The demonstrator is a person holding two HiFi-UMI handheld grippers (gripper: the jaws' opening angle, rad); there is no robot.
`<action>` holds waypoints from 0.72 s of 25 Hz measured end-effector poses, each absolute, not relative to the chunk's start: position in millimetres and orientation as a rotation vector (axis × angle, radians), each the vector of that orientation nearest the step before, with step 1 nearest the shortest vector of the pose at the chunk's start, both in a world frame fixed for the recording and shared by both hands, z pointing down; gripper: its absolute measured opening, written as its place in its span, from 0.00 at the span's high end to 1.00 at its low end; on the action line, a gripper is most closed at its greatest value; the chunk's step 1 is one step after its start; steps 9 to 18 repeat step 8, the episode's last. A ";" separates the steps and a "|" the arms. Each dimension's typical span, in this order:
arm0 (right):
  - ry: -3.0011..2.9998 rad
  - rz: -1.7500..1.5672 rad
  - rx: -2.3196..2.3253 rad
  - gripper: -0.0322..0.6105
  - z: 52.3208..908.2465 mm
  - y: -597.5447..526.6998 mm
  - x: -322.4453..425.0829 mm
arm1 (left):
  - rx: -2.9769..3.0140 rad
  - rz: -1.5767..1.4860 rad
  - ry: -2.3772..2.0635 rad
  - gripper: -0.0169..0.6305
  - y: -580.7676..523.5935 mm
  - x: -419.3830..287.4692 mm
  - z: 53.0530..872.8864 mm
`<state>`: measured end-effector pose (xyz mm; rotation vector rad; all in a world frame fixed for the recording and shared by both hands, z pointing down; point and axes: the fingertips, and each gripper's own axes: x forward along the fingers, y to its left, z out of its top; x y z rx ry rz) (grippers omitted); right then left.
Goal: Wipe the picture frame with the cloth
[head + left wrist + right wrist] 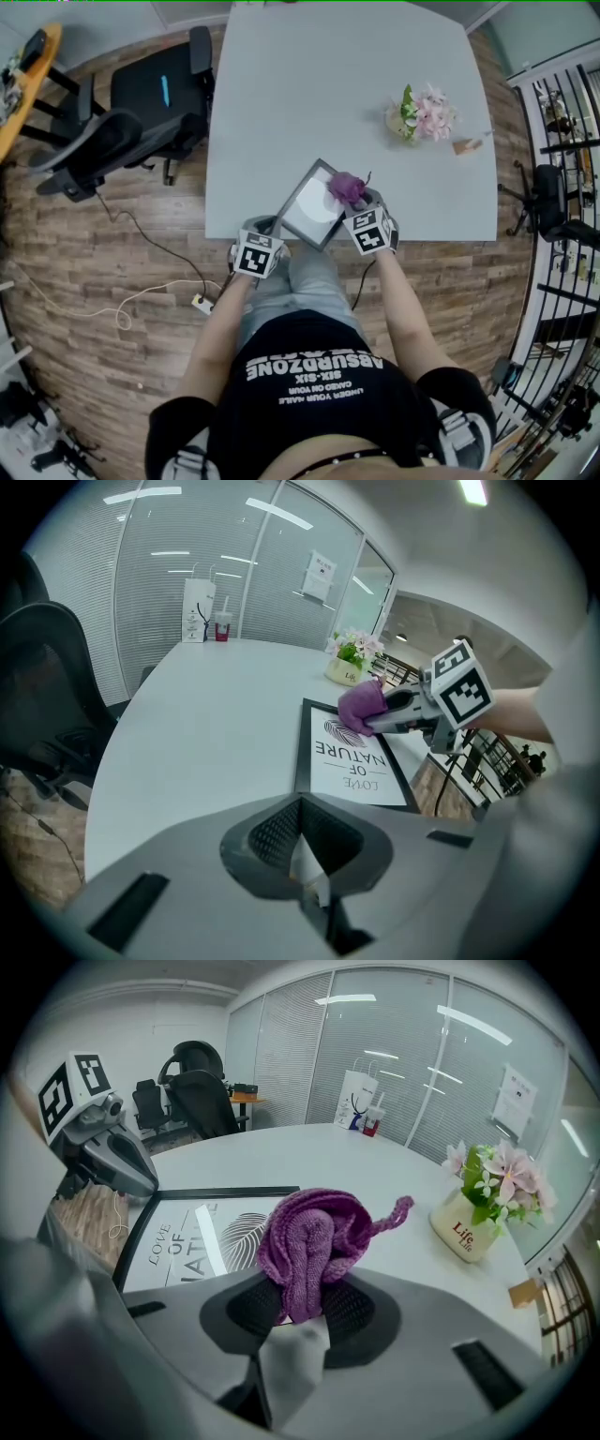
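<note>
Both forearms reached forward from the body. The left gripper sat low at the table's near edge, jaws closed on the nearest corner of the picture frame, while the right gripper angled inward, jaws clamped on a bunched purple cloth that pressed on the glass just ahead of them. The print beyond the left jaws read "LOVE OF NATURE", and the flower pot ahead and right of the right gripper read "Life".
</note>
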<state>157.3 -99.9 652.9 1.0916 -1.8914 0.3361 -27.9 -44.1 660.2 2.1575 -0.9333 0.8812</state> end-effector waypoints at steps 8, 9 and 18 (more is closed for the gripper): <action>-1.887 0.337 1.095 0.76 654.3 -98.9 156.2 | 2.158 0.869 -0.931 0.95 -43.1 -28.2 660.8; -1.887 0.337 1.095 0.76 654.3 -98.9 156.2 | 2.158 0.869 -0.931 0.95 -43.1 -28.2 660.8; -1.887 0.337 1.095 0.76 654.3 -98.9 156.2 | 2.158 0.869 -0.931 0.95 -43.1 -28.2 660.8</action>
